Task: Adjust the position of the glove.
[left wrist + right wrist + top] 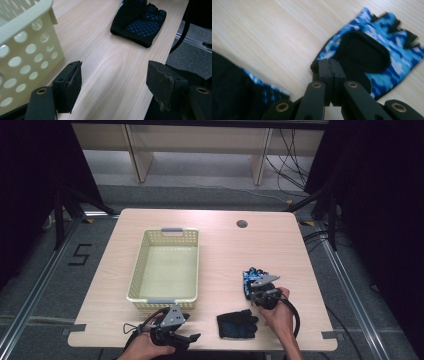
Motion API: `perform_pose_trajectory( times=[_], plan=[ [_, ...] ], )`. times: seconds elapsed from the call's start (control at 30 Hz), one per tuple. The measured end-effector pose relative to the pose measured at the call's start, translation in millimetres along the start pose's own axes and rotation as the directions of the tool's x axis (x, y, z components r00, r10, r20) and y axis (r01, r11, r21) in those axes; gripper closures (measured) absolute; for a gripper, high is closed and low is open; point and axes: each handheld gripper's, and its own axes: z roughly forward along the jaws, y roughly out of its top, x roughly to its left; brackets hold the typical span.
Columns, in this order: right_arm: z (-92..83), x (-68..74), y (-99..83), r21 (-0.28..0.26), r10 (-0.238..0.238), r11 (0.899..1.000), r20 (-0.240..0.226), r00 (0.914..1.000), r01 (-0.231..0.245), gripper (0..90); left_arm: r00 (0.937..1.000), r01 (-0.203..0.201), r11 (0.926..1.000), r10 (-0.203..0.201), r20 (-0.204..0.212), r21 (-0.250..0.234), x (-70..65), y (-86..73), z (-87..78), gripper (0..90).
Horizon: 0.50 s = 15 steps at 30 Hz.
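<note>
A blue camouflage glove (251,275) (384,55) lies flat on the wooden table (220,250), right of centre. My right gripper (252,291) (329,62) is shut, its tips at the glove's black cuff edge; no fabric shows between the jaws. A black glove with a blue patterned palm (236,325) (138,23) (237,87) rests near the front edge, between my two hands. At the front left edge my left gripper (190,334) (115,72) stands open and holds nothing, pointing toward the black glove.
A cream perforated basket (137,270) (25,50) with grey handles stands on the table's left half, just beyond my left gripper. A round cable hole (242,224) sits at the back right. Cables trail from both grippers.
</note>
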Motion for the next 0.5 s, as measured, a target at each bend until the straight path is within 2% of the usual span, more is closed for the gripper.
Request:
perform_pose_trajectory(
  times=[0.03,0.07,0.13,0.2,0.23,0.3,0.33,0.37,0.4,0.5],
  plan=[
    [0.0,0.0,0.0,0.000,0.000,1.000,0.000,1.0000,0.000,90.0,1.0000,0.000,1.0000,0.000,0.000,0.000,0.0,0.0,0.0,28.4],
    [6.5,2.1,7.5,-0.011,0.003,1.000,0.005,1.0000,-0.003,90.0,1.0000,0.002,1.0000,-0.002,0.006,0.003,-0.2,-0.2,0.2,28.4],
    [10.6,2.6,14.9,-0.007,0.009,1.000,-0.016,0.9998,-0.010,90.0,0.9986,-0.053,0.9982,0.053,0.002,0.029,2.4,0.5,-1.7,28.4],
    [16.8,3.7,21.3,-0.022,0.023,0.999,-0.020,0.9995,-0.024,90.0,0.9993,-0.037,0.9991,0.037,0.002,0.018,1.8,0.3,-1.4,28.4],
    [17.9,2.4,24.5,-0.011,0.007,1.000,-0.023,0.9997,-0.008,90.0,1.0000,-0.009,0.9999,0.009,-0.003,0.010,0.6,-0.2,-0.7,28.4],
    [22.5,2.2,29.6,-0.025,0.027,0.999,-0.035,0.9990,-0.028,90.0,1.0000,-0.009,1.0000,0.009,0.003,-0.004,0.5,-0.1,-0.7,28.4],
    [24.1,1.7,32.2,-0.021,0.027,0.999,-0.040,0.9988,-0.028,90.0,1.0000,0.008,1.0000,-0.008,0.003,-0.003,0.0,-0.5,-0.4,28.4],
    [26.1,1.4,34.1,-0.024,0.032,0.999,-0.043,0.9986,-0.033,90.0,0.9998,-0.017,0.9997,0.017,-0.004,0.017,2.5,-0.4,-1.2,28.4],
    [27.7,0.9,35.5,-0.031,0.043,0.999,-0.051,0.9977,-0.045,90.0,0.9994,-0.034,0.9993,0.034,-0.002,0.017,3.3,-0.1,-1.8,28.4],
    [27.4,1.2,38.7,-0.046,0.067,0.996,-0.070,0.9953,-0.070,88.9,0.9995,-0.033,0.9993,0.033,-0.001,0.017,3.2,-0.5,-1.8,28.4]
  ],
)
